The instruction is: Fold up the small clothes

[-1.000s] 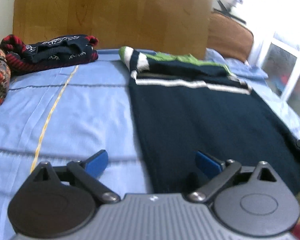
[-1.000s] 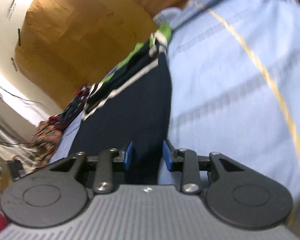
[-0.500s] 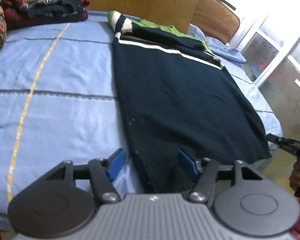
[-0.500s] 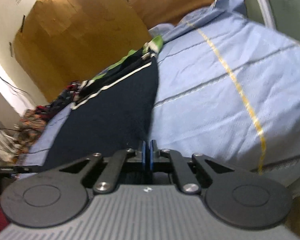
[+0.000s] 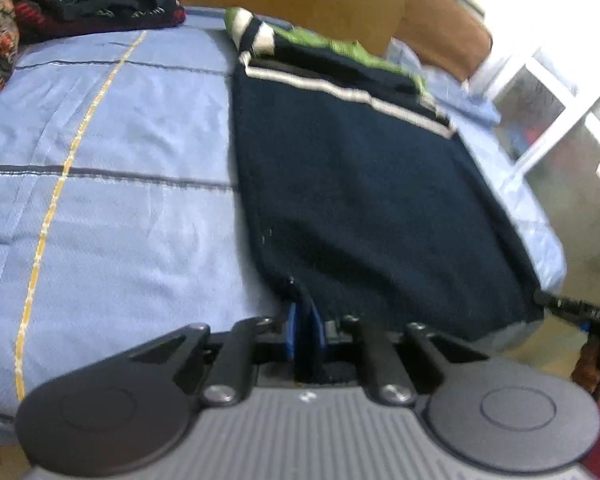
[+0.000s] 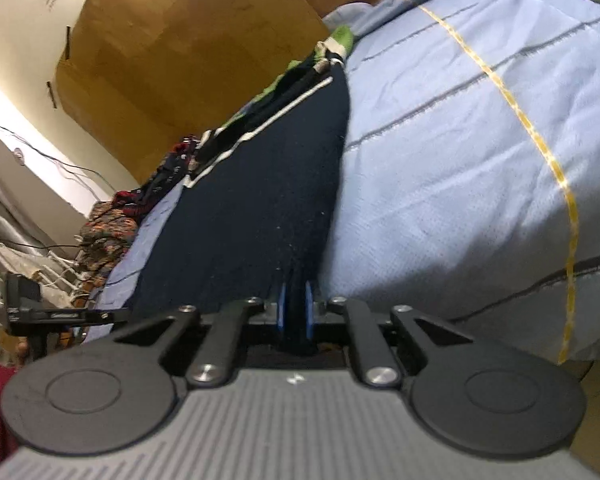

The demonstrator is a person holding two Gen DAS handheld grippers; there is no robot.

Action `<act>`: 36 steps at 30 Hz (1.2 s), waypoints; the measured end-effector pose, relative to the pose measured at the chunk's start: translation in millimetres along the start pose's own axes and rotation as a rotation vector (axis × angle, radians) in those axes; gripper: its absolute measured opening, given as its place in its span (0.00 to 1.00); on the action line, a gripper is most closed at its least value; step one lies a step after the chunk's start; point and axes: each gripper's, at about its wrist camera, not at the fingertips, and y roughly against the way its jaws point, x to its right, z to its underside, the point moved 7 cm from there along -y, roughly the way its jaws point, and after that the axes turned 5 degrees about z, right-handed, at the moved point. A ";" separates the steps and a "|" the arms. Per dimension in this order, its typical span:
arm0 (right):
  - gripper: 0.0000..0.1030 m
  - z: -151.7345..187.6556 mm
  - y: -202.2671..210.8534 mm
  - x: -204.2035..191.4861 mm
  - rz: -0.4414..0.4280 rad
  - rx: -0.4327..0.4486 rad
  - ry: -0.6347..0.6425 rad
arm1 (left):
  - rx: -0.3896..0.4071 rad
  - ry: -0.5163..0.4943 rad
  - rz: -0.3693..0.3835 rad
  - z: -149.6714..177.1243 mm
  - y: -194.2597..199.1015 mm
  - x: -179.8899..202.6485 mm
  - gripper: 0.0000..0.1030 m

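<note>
Pinching the navy sweater (image 5: 356, 200), flat on the blue bedsheet (image 5: 112, 152), at both hem corners: left gripper (image 5: 304, 320) and right gripper (image 6: 293, 312) clamped on knit; lift evenly, fold towards collar

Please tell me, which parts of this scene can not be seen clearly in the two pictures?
- Navy sweater: its near hem is hidden behind the left gripper in the left wrist view, and behind the right gripper in the right wrist view.
- Its sleeves: folded away at the far end; their position is unclear.
- Dark patterned garment: too blurred to identify.
- Blue bedsheet: cut off at the left edge.
</note>
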 end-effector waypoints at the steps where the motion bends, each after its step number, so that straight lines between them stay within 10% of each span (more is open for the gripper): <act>1: 0.10 -4.9 4.9 -0.9 -0.019 0.019 -0.012 | 0.020 0.014 0.025 -5.0 4.8 -0.9 0.09; 11: 0.08 -116.2 -13.2 -3.9 -0.050 0.228 -0.083 | 0.268 0.201 0.176 -116.5 13.6 -14.2 0.09; 16: 0.12 -190.1 -88.7 13.4 -0.005 0.240 -0.172 | 0.268 0.259 0.064 -183.4 -40.2 -37.6 0.16; 18: 0.41 -208.8 -114.7 27.1 0.106 0.271 -0.180 | 0.258 0.291 -0.070 -198.2 -63.0 -58.4 0.26; 30: 0.47 -163.5 -124.4 -32.0 0.119 0.199 0.153 | 0.232 0.155 -0.100 -173.6 -75.5 -49.1 0.56; 33: 0.47 -160.9 -141.1 -47.7 0.281 0.226 0.351 | 0.209 0.057 -0.151 -161.7 -82.5 -31.2 0.50; 36: 0.46 -157.2 -155.8 -41.7 0.384 0.194 0.479 | 0.180 -0.065 -0.262 -148.1 -92.1 -20.7 0.21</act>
